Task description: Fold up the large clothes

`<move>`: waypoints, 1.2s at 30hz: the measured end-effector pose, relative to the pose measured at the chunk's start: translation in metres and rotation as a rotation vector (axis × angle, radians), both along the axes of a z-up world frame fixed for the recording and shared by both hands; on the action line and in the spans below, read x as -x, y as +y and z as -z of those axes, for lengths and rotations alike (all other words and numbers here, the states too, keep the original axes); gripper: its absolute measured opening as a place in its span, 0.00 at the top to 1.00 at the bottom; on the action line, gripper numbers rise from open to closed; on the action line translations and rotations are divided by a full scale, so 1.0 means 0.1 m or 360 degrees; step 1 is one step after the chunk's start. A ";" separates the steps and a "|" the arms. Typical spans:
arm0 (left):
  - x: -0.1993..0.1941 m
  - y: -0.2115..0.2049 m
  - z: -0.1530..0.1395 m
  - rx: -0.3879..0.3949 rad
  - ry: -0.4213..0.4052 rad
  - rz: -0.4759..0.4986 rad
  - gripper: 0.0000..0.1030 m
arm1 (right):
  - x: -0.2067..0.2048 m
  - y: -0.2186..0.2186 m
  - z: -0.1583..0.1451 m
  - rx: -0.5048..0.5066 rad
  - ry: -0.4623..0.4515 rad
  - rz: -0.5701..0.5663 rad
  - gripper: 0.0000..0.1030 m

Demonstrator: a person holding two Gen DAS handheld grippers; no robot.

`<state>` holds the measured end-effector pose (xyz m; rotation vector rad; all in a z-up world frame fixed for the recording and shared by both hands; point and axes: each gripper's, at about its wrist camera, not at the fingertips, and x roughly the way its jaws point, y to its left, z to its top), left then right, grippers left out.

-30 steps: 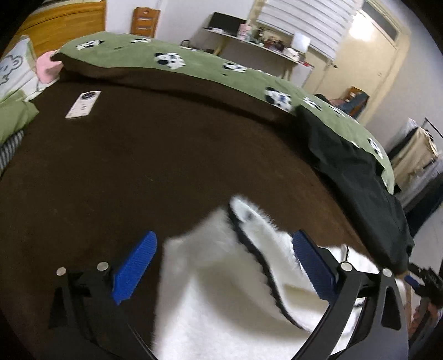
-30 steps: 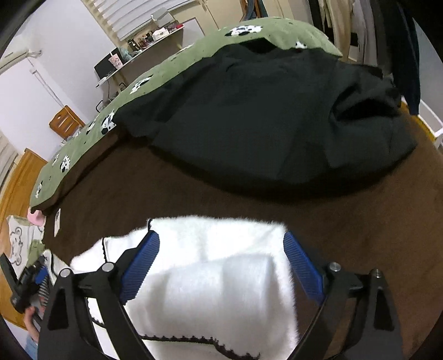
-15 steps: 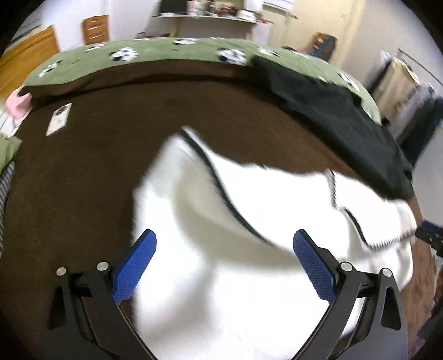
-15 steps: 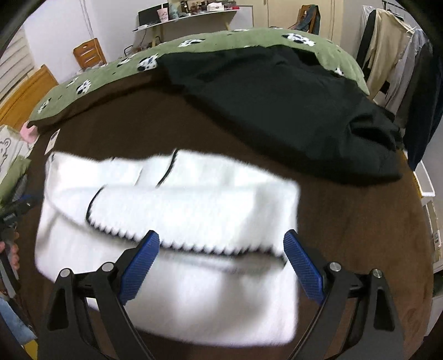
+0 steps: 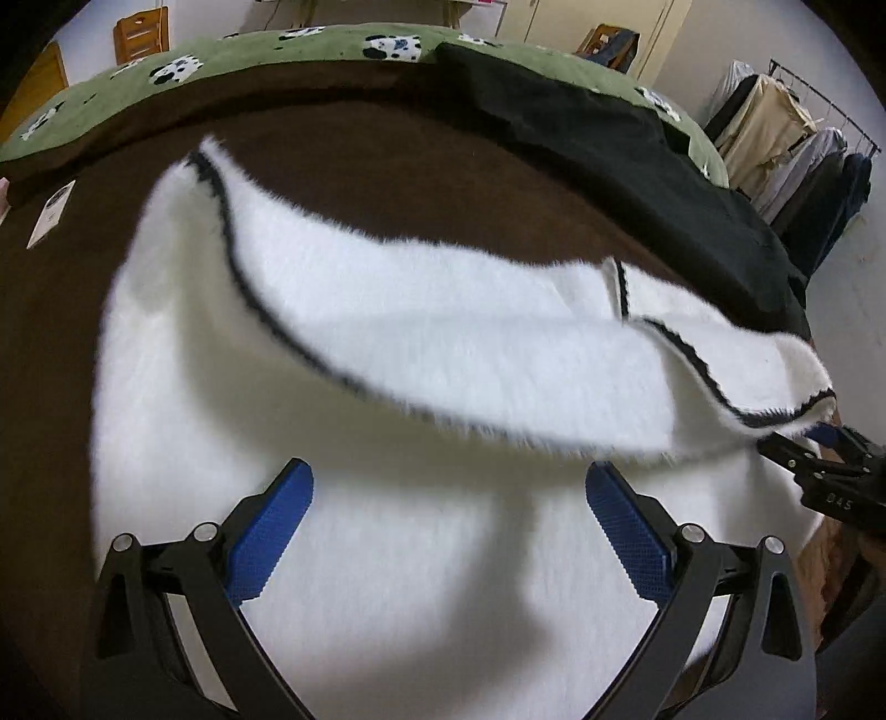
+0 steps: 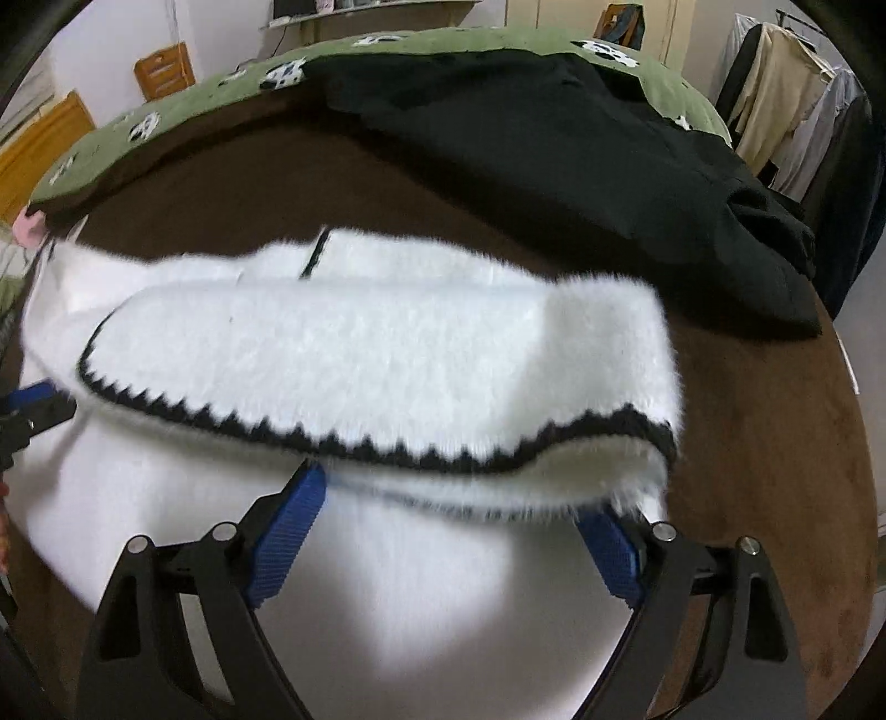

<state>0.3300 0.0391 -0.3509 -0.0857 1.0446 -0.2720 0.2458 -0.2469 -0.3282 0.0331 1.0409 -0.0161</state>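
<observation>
Left gripper (image 5: pixel 448 520): jaws spread wide, grasping nothing, blue pads poised over the near part of the white fuzzy sweater (image 5: pixel 343 343). Right gripper (image 6: pixel 451 515): jaws likewise spread wide; the tips of both pads are hidden under the sweater's overhanging folded edge, so contact there cannot be made out.

The sweater (image 6: pixel 354 354) lies on the brown blanket (image 5: pixel 72 343), near edge of the bed, its long axis running left to right. A band edged in black zigzag trim (image 6: pixel 421 451) is folded over the body and lies along that same axis. Both views are blurred, and the sweater's near portion is cut off by the frame.

Beyond it a black garment (image 6: pixel 559 160) lies at far right, partly over the green panda-print duvet (image 5: pixel 232 52). A small white card (image 5: pixel 51 213) sits far left.
</observation>
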 end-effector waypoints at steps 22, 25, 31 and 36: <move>-0.82 0.03 -0.03 -0.0032 -0.0078 0.0014 0.06 | -0.79 -0.05 -0.45 -0.0165 -0.0163 -0.0031 0.16; -0.74 -0.07 -0.06 -0.0021 -0.0050 0.0044 0.06 | -0.70 0.03 -0.39 -0.0158 -0.0130 -0.0060 0.16; -0.67 -0.20 0.17 -0.0030 0.0045 0.0057 0.06 | -0.82 0.07 0.09 -0.0076 0.0017 -0.0006 0.16; -0.73 -0.20 0.31 -0.0034 0.0039 0.0051 0.06 | -1.01 0.11 0.27 0.0019 0.0045 0.0011 0.12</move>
